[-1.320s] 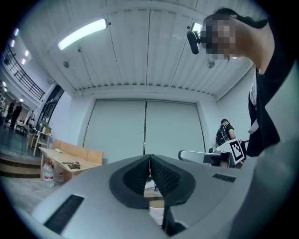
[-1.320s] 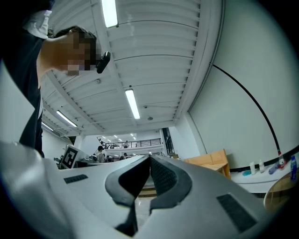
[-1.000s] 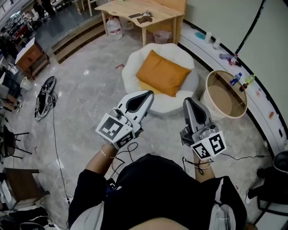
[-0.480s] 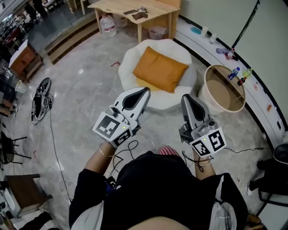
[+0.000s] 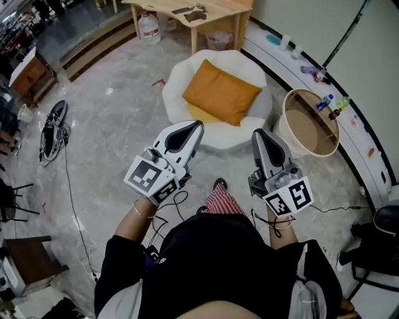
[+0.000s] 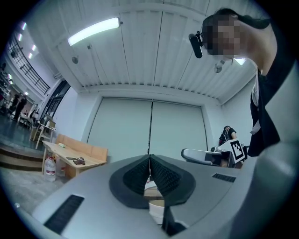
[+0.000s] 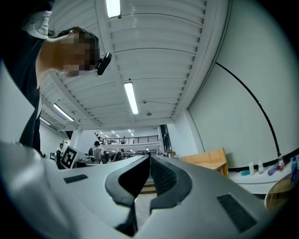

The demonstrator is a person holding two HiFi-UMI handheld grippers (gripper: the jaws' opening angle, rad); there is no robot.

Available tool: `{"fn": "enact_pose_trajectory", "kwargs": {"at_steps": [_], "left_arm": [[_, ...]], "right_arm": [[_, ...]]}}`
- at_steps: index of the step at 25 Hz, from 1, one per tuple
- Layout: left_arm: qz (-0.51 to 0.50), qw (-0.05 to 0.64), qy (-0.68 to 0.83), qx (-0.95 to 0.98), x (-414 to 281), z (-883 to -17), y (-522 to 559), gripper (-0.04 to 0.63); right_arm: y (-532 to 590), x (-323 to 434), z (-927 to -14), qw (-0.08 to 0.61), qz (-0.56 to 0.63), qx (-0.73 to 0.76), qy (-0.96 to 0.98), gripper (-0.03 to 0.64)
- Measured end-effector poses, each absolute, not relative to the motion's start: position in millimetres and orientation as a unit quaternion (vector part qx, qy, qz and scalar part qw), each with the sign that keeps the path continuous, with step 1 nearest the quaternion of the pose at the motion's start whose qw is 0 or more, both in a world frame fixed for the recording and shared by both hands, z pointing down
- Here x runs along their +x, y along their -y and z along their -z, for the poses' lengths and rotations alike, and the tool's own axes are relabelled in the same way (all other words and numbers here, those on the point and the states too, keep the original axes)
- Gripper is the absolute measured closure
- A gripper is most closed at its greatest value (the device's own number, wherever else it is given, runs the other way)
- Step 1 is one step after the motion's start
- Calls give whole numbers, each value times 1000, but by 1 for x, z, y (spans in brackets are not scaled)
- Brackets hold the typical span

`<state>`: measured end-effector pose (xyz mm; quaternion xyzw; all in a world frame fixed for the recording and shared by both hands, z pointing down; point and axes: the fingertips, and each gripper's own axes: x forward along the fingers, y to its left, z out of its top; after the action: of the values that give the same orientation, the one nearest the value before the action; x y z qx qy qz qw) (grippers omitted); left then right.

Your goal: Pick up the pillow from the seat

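Observation:
An orange pillow [image 5: 221, 93] lies on a round white seat [image 5: 255, 128] on the floor ahead in the head view. My left gripper [image 5: 194, 126] is shut and empty, held short of the seat's near left edge. My right gripper [image 5: 260, 136] is also shut and empty, just in front of the seat's near right side. Both point slightly upward. In the left gripper view the jaws [image 6: 150, 161] meet with nothing between them; in the right gripper view the jaws [image 7: 149, 161] are likewise closed. The pillow is hidden in both gripper views.
A round beige tub [image 5: 310, 124] stands right of the seat. A wooden table [image 5: 190, 12] with a water jug [image 5: 148, 26] is beyond it. Bottles line a ledge [image 5: 324, 75] at right. Shoes [image 5: 51, 128] and a cable [image 5: 68, 193] lie on the marble floor at left.
The person has stepped towards the seat, a foot now showing below the grippers. Both grippers stay shut and have edged a little closer to the seat.

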<state>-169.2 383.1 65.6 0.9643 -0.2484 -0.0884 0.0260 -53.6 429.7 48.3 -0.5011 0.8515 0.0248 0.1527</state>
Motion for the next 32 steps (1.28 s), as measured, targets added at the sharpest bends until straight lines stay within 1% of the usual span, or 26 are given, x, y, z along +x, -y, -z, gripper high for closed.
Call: {"fn": "enact_pose_trajectory", "kwargs": {"at_steps": [4, 10, 17, 23, 32], "left_arm": [[69, 21, 252, 965, -167, -75, -371, 586], [71, 23, 256, 964, -155, -73, -343, 586], [58, -18, 267, 962, -129, -61, -304, 586], [62, -16, 267, 962, -103, -57, -270, 586], [52, -13, 265, 963, -85, -63, -233, 586]], "right_arm": [[-416, -44, -55, 153, -20, -503, -851, 595], [-387, -24, -55, 157, -24, -508, -846, 595], [-350, 2, -53, 159, -27, -511, -844, 595], [-317, 27, -53, 167, -24, -508, -844, 595], [-281, 45, -69, 174, -9, -503, -847, 595]]}}
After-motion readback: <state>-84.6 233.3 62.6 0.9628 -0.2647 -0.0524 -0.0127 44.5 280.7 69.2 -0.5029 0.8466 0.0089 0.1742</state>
